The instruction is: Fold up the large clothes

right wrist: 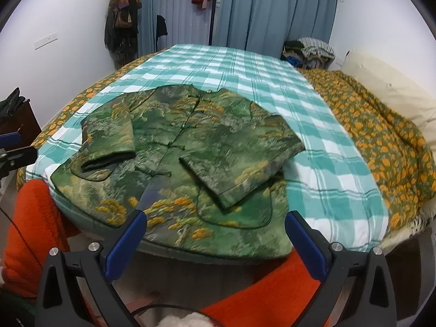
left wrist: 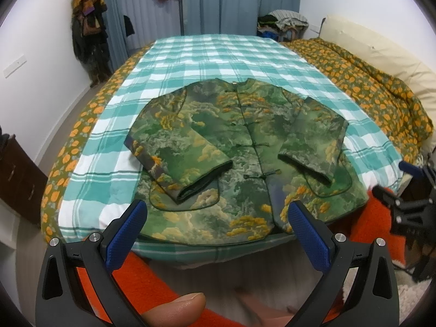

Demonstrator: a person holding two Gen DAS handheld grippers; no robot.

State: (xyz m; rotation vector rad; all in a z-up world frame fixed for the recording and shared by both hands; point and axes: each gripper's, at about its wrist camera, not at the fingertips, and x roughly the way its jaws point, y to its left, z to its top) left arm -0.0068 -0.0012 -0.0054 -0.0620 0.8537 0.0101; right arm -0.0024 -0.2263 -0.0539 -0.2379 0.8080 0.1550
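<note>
The green jacket (left wrist: 245,147) lay flat on the checked bed sheet (left wrist: 218,51), collar pointing away, hem nearest, both sleeves folded inward. The left tongs (left wrist: 218,218) and right tongs (right wrist: 215,226) hovered apart, empty, just short of the hem.

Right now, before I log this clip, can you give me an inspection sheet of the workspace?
Surface: bed with teal checked sheet, orange-flowered quilt bunched along its right side.
Job's things: green printed jacket lying flat, front up, frog buttons closed, both sleeves folded across the body.
Clutter: clothes pile at the bed's far corner.
Grippers: left tongs and right tongs open, empty, short of the hem.
Cables: thin dark cable over the orange sleeve.
Surroundings: blue curtains, coats on the wall, dark dresser.
</note>
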